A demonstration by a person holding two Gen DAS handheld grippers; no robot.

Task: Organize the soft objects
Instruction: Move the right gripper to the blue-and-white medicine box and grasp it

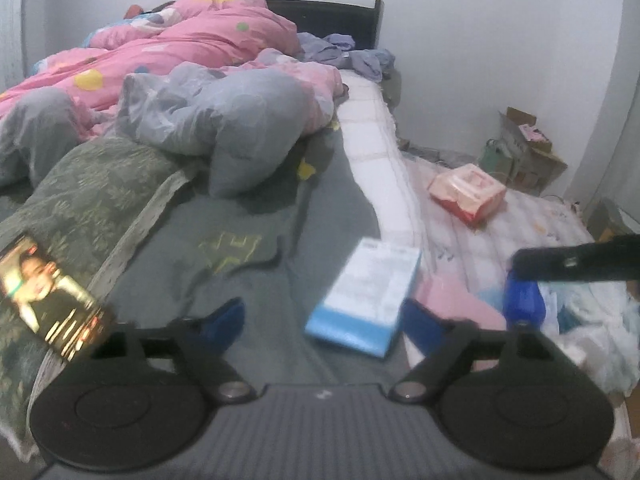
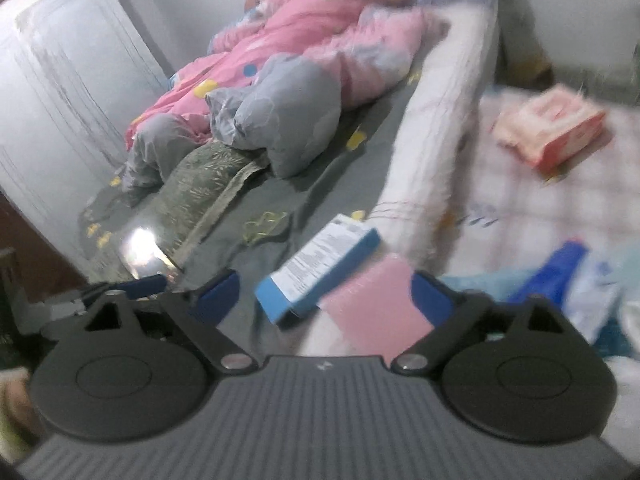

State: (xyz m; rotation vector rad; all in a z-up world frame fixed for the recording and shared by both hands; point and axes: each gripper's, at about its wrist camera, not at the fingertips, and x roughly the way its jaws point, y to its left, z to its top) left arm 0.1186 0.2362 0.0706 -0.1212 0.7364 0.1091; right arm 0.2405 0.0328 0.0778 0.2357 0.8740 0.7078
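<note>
A bed with a grey sheet [image 1: 256, 220] holds a crumpled pink quilt [image 1: 168, 40], a grey-blue pillow [image 1: 240, 120] and a green patterned pillow [image 1: 88, 192]. They also show in the right wrist view: quilt [image 2: 328, 32], grey pillow [image 2: 288, 112], green pillow [image 2: 200, 188]. My left gripper [image 1: 324, 320] is open and empty above the bed's near end, over a blue-and-white box [image 1: 368, 292]. My right gripper [image 2: 324, 296] is open and empty, over the same box [image 2: 320, 264] and a pink flat item [image 2: 376, 304]. The right gripper's finger [image 1: 576, 264] shows at the right of the left view.
A lit phone [image 1: 48, 292] lies on the green pillow. A lower mattress [image 1: 500, 248] beside the bed holds a pink tissue pack [image 1: 468, 192] and a blue bottle [image 1: 524, 300] among plastic bags. Cardboard boxes [image 1: 528, 148] stand in the corner. A white wardrobe [image 2: 60, 80] is left of the bed.
</note>
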